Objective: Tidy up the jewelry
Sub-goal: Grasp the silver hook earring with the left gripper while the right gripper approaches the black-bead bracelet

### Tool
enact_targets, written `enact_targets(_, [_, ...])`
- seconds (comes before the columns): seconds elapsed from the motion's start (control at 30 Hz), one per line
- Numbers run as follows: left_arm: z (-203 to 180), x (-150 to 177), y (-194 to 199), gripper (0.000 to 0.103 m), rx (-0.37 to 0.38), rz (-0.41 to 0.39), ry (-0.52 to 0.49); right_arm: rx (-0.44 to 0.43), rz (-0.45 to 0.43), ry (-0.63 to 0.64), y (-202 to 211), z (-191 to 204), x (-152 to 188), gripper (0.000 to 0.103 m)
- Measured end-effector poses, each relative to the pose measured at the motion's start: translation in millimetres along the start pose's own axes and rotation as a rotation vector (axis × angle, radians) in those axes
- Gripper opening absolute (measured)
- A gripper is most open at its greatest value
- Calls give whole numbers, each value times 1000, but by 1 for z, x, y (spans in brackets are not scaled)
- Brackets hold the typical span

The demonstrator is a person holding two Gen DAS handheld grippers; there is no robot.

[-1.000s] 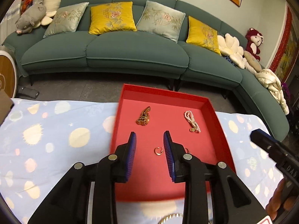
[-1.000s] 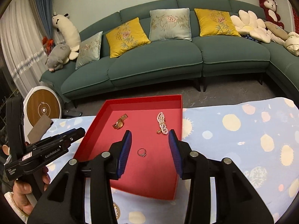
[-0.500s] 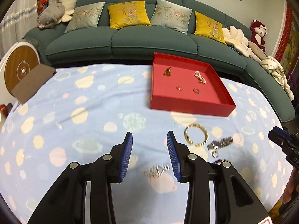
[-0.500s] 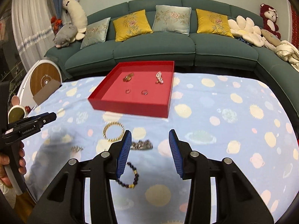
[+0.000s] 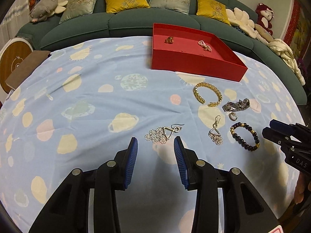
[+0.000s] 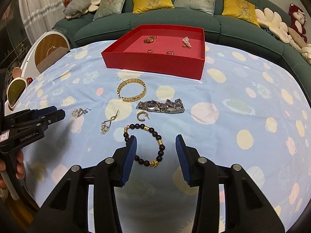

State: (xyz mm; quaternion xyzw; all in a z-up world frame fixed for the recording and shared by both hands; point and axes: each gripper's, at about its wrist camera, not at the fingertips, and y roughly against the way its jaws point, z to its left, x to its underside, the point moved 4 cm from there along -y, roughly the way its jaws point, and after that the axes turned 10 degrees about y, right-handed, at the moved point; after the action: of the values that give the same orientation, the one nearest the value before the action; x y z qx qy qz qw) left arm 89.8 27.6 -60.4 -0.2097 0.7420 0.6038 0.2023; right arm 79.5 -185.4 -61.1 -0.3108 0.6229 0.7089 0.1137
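One beaded bracelet [image 6: 144, 145] between the open right gripper's [image 6: 156, 155] fingers.

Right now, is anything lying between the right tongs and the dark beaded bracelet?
Nothing visible. The right tongs stand open with the dark beaded bracelet lying on the tablecloth just ahead of them, unobstructed.

Red tray [image 6: 155, 62], pale-blue planet-patterned cloth [image 6: 233, 97], seemingly gold bangle [image 6: 131, 91]

Bare tablecloth [image 5: 81, 101] left and [image 6: 243, 106] right, jewelry cluster [image 6: 136, 104] mid-table, red tray [image 6: 153, 62] walling the far side
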Motion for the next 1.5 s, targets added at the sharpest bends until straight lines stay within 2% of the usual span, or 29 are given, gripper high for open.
enact_targets(0.27, [-6, 2, -19, 38, 30, 40, 7, -3, 21, 17, -10, 4, -1, 40])
enact_targets(0.53, [-17, -2, -31, 38, 36, 45, 2, -17, 37, -2, -16, -1, 1, 40])
enact_targets(0.83, [-24, -9, -42, 37, 14, -3, -38, -56, 30, 20, -17, 11, -3, 40])
enact_targets(0.9, [-24, -10, -42, 33, 25, -4, -31, -69, 33, 31, -19, 18, -4, 40])
enact_targets(0.93, [-24, -10, -42, 24, 33, -2, -28, -73, 33, 37, -20, 21, -5, 40])
enact_targets(1.0, [-24, -10, -42, 14, 51, 6, -24, -78, 31, 51, -22, 27, -7, 40])
enact_targets(1.1, [-24, -10, -40, 8, 59, 6, -31, -89, 24, 64, -25, 34, -12, 40])
enact_targets(1.13, [-25, -9, -40, 0, 66, 6, -36, -90, 21, 67, -26, 36, -14, 40])
enact_targets(1.3, [-29, -6, -39, 0, 82, 18, -48, -112, 4, 52, -33, 39, -27, 38])
enact_targets(1.5, [-26, -9, -32, 0, 109, 11, -24, -128, 17, 39, -50, 44, -37, 29])
